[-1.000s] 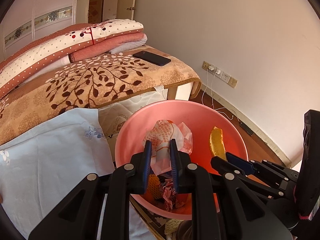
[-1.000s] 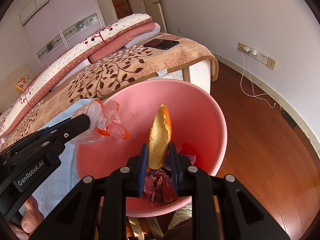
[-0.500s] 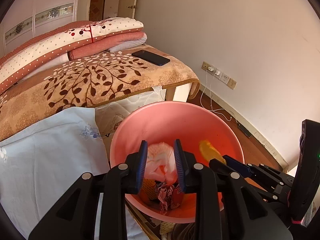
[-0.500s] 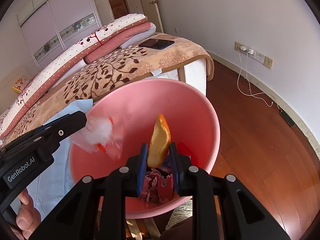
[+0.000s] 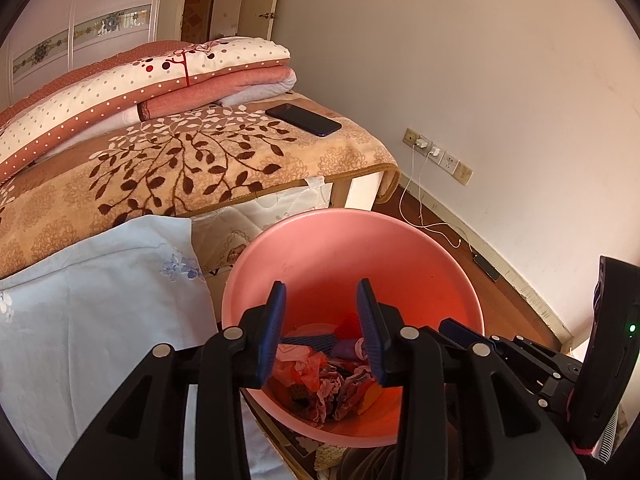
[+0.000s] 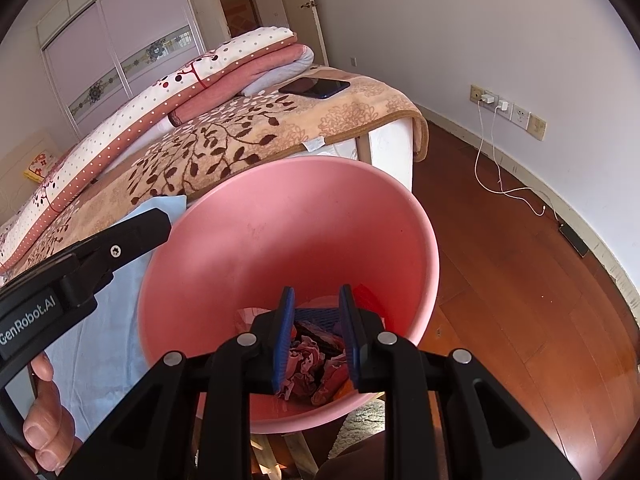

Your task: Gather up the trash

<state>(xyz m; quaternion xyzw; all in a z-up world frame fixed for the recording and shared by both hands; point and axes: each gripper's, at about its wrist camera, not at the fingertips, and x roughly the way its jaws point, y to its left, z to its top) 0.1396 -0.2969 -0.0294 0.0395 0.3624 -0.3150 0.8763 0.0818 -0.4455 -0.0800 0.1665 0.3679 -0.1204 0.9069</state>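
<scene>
Here's the bed filling the back of the room, a leaf-patterned blanket over it, folded quilts stacked along its far side and a dark phone lying flat near the corner. In front of it sits the pink bin, wide-mouthed, its bottom heaped with crumpled wrappers and scraps of trash. Over the rim hangs the left gripper, its jaws just been spreading, now released with nothing between the blue pads, only the pile showing below. Just beside it the right gripper hangs above the same bin, jaws narrow but apart and empty, gripping nothing. At the lower left of the right wrist view a person's hand wraps the left tool's handle. White charger cables trail from the wall sockets onto the wooden floor.
</scene>
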